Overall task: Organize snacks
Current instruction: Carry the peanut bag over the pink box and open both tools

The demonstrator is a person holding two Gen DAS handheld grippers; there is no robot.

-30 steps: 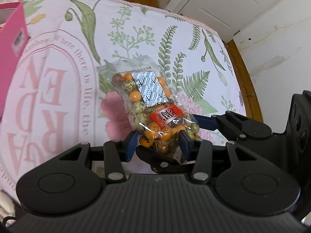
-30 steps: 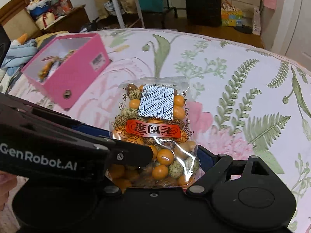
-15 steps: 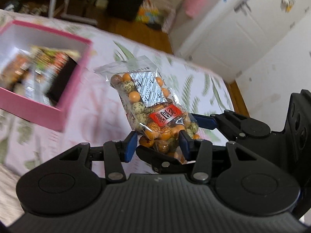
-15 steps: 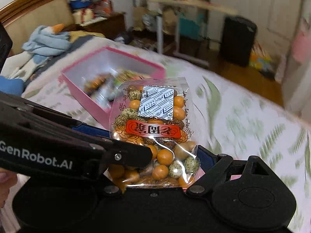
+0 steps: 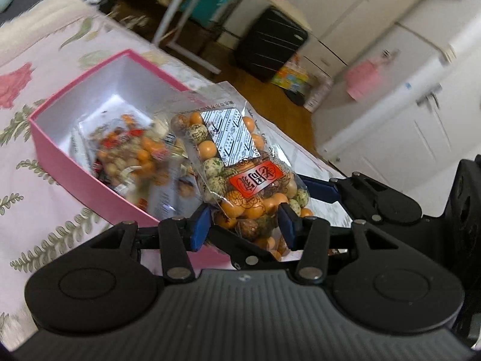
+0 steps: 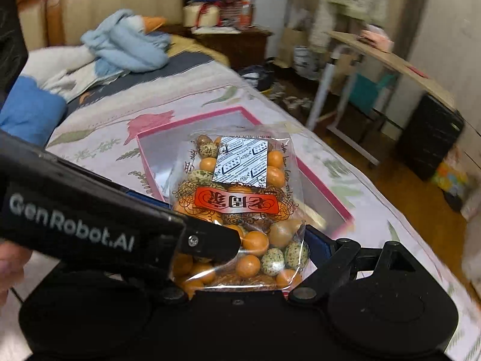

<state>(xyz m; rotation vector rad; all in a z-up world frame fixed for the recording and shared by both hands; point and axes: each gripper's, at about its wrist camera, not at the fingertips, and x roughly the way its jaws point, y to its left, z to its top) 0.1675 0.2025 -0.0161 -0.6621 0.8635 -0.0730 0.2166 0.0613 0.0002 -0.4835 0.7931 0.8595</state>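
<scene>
A clear bag of orange and speckled coated nuts [image 5: 240,174] with a red label is held in the air by both grippers. My left gripper [image 5: 243,225] is shut on its lower end. My right gripper [image 6: 240,240] is shut on the same bag [image 6: 240,204]; its left finger is hidden behind the left gripper's body. The bag hangs over the near edge of an open pink box [image 5: 75,168] on the floral bedspread. The box [image 6: 144,156] holds other snack packets [image 5: 132,153].
The bed's floral cover [image 5: 36,210] lies around the box. A blue and white plush goose [image 6: 126,45] lies by the headboard. A black suitcase [image 5: 270,45] and a white-legged desk [image 6: 360,60] stand beyond the bed's edge.
Both grippers have carried the bag up off the bedspread and left toward the pink box. The box now lies right behind and under the bag.
</scene>
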